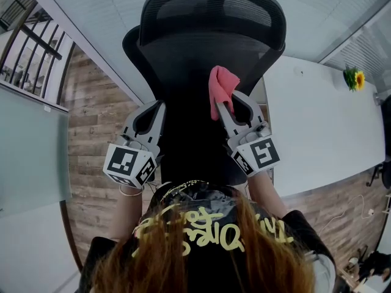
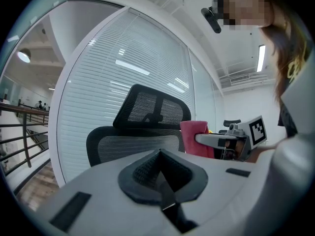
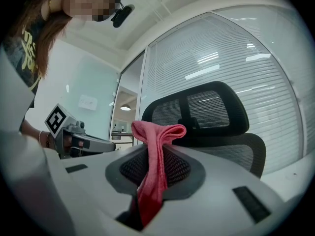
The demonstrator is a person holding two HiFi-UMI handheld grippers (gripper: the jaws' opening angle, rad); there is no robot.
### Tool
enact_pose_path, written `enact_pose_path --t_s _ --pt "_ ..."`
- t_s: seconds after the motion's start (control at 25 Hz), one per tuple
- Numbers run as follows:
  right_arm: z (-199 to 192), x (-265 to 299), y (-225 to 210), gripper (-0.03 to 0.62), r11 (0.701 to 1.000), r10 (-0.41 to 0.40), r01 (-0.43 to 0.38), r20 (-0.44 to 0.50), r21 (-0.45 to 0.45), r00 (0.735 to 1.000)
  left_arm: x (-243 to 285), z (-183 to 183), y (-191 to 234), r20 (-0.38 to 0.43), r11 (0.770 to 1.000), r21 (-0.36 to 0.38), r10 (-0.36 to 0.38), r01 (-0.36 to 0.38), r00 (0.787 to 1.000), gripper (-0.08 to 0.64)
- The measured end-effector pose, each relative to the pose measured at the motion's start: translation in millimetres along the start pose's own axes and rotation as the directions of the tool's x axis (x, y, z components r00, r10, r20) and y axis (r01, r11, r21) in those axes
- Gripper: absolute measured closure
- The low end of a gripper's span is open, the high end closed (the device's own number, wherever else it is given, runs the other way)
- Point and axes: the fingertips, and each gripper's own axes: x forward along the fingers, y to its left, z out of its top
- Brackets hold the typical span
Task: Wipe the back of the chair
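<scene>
A black mesh office chair [image 1: 208, 47] stands in front of me with its back toward me; its headrest [image 3: 209, 109] and backrest [image 2: 130, 146] fill both gripper views. My right gripper [image 1: 235, 105] is shut on a pink cloth [image 1: 222, 85], which sticks up from between the jaws [image 3: 156, 146] just before the chair's back. The left gripper [image 1: 153, 116] hovers to the left of the chair's back, shut with nothing in it. From the left gripper view the pink cloth [image 2: 197, 137] and the right gripper [image 2: 224, 140] show at the right.
A white table [image 1: 317, 121] stands to the right of the chair, with a small sunflower [image 1: 353, 78] at its far end. White blinds [image 2: 123, 73] cover the curved glass wall behind the chair. A black railing [image 1: 30, 47] runs along the left over wood flooring [image 1: 98, 115].
</scene>
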Motion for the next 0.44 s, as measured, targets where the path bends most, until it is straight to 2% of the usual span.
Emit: enact_pose_path --t_s 0.16,0.32,0.44 --pt "-1.9 0.2 2.4 0.522 1.0 0.004 -0.004 -0.01 -0.003 1.0 -1.6 -0.4 0.9 -0.001 1.0 0.001 0.002 -0.002 1.0 0.568" --pt "-2.4 0.4 5.1 0.522 0.998 0.004 -0.006 -0.021 -0.059 1.0 -1.9 -0.9 1.6 -0.001 1.0 0.002 0.002 -0.002 1.0 0.568" --pt "-2.9 2.8 7.6 0.522 0.998 0.012 -0.013 -0.023 -0.055 1.0 -2.3 -1.0 4.6 -0.002 1.0 0.0 0.003 -0.003 1.0 0.568"
